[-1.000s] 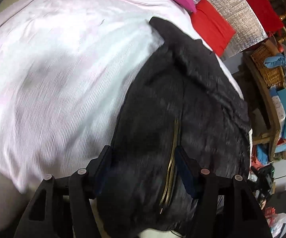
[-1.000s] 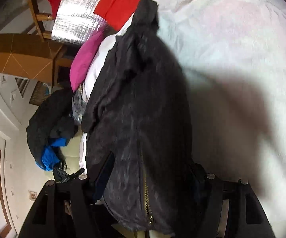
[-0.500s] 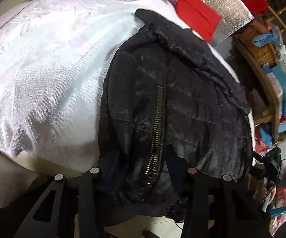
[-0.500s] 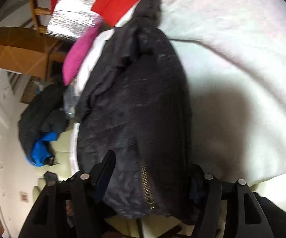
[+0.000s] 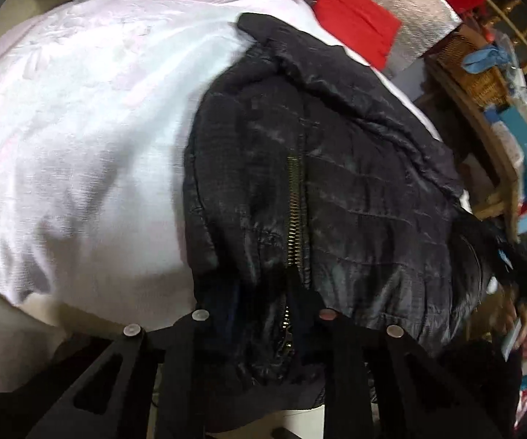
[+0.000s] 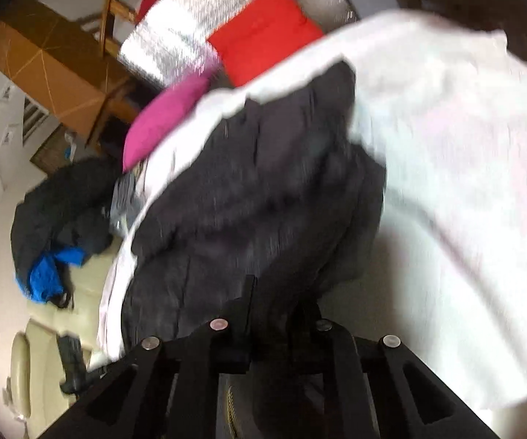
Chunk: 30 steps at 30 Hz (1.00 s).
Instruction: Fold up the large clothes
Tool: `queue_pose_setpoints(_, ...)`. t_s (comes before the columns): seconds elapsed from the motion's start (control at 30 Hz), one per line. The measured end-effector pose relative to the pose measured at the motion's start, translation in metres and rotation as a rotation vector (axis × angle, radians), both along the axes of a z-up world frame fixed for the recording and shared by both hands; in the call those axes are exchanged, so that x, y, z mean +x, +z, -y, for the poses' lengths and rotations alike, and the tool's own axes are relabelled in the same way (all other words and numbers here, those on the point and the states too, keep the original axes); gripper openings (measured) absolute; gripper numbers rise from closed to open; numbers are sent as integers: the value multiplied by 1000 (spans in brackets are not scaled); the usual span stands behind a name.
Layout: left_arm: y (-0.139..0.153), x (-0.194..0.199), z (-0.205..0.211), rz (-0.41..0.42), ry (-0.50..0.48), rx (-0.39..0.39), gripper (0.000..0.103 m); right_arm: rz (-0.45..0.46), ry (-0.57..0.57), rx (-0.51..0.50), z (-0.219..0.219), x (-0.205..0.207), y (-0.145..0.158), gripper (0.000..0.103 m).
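Observation:
A black quilted jacket [image 5: 336, 190] with a brass zipper [image 5: 294, 212] lies on a white bed cover [image 5: 80, 128]. Its near hem hangs over the bed edge. My left gripper [image 5: 263, 314] is shut on the jacket's hem beside the zipper. In the right wrist view the same jacket [image 6: 256, 197] runs away from me across the white cover [image 6: 464, 183]. My right gripper [image 6: 278, 314] is shut on a bunched fold of the jacket's hem. The fingertips of both grippers are buried in the fabric.
A magenta pillow [image 6: 164, 117], a red cushion [image 6: 267, 33] and a silver foil sheet [image 6: 175, 40] lie at the bed's far end. A wooden shelf with a basket and boxes [image 5: 483, 84] stands right. Dark and blue clothes [image 6: 55, 226] are heaped on a sofa to the left.
Both grippers have closed in on the jacket's hem, from wide jaws around the fabric to pinching it. The right wrist view has swung and tilted, and the jacket has bunched up.

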<state>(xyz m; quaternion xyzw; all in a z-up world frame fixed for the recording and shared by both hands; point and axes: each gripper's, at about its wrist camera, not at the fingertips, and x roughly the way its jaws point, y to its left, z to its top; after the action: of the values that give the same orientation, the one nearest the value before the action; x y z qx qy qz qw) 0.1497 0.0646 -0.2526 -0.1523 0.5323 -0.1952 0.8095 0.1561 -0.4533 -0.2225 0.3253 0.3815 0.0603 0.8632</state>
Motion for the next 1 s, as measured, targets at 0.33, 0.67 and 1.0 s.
queue_pose_setpoints(0.33, -5, -16, 1, -56, -64, -63, 76, -172, -41, 169, 50, -8, -36, 22)
queue_pose_setpoints(0.67, -2, -29, 16, -10, -119, 1, 53, -198, 58, 219, 50, -74, -64, 86)
queue_pose_setpoints(1.0, -11, -22, 5, -56, -68, -9, 55, -287, 209, -77, -26, -68, -68, 53)
